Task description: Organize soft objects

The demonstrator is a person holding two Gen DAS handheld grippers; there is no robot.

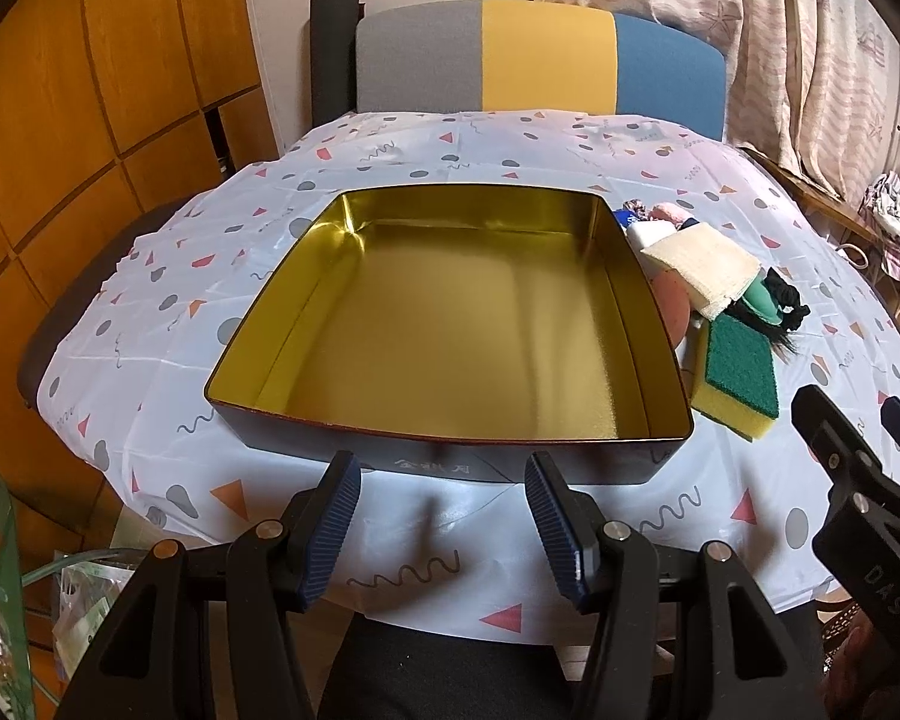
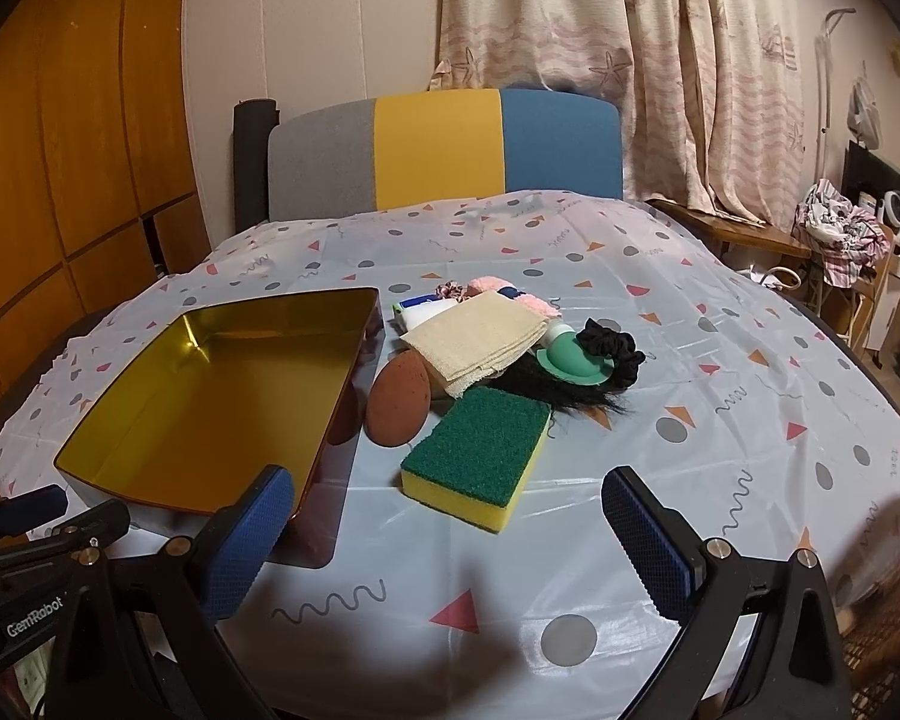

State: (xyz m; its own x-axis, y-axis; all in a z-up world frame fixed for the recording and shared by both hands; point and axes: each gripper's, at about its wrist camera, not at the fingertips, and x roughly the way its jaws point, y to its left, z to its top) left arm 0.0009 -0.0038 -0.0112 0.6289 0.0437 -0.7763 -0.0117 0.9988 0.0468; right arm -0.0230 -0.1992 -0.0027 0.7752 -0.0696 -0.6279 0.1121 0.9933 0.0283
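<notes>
A home: curtains (image 2: 660, 60), wooden wardrobe (image 2: 60, 150), tablecloth-covered table (image 2: 720, 420).

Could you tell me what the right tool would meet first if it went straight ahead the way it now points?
Most likely the green-and-yellow sponge: it lies nearest ahead of the open right tool, between its fingers' line. Depth is uncertain, so the tablecloth just before it could come first.

The room is lit warm and a bit dim, with light coming from above. The gold inside of the tin (image 1: 450, 324) shines and has a bright spot in its far left corner. The plastic tablecloth (image 2: 720, 420) gleams in places. Soft dark shadows lie on the cloth near the bottom of both views. The edges bend round — the corners go black. Most things look sharp.
</notes>
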